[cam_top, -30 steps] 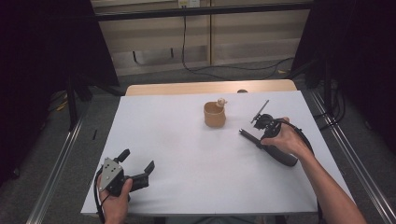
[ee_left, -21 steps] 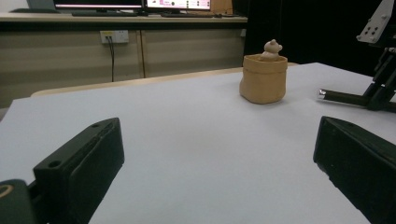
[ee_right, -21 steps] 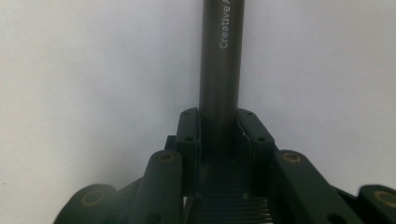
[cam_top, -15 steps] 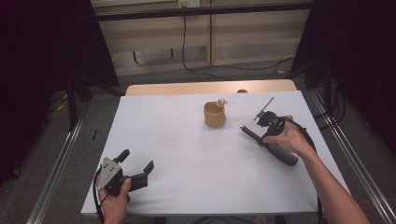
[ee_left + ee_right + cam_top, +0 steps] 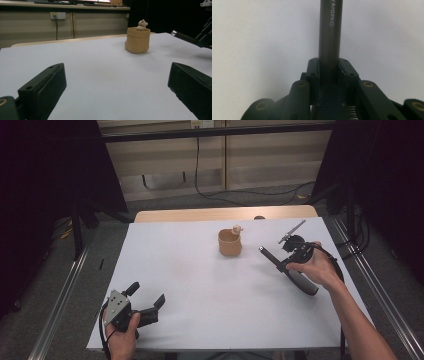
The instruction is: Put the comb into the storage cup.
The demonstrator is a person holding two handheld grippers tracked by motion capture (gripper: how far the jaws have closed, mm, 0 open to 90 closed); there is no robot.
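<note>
A small tan pouch (image 5: 230,244) stands upright at the far middle of the white table (image 5: 200,285), with a little bear figure (image 5: 236,229) peeking over its rim. My right gripper (image 5: 284,266) is to the right of the pouch, shut on a dark grey rod (image 5: 267,255) whose tip points toward the pouch. In the right gripper view the jaws clamp the rod (image 5: 330,30), which bears white lettering. My left gripper (image 5: 147,294) rests near the front left edge, open and holding nothing. The left gripper view shows the pouch (image 5: 137,40), the bear (image 5: 142,24) and the rod tip (image 5: 176,33) far ahead.
A wooden strip (image 5: 225,214) runs along the table's far edge. Behind it is a wall with a socket (image 5: 58,15) and hanging cables (image 5: 197,170). Metal rails (image 5: 60,290) flank the table on the floor.
The right gripper with the rod has shifted slightly away from the person. The left gripper has not moved.
</note>
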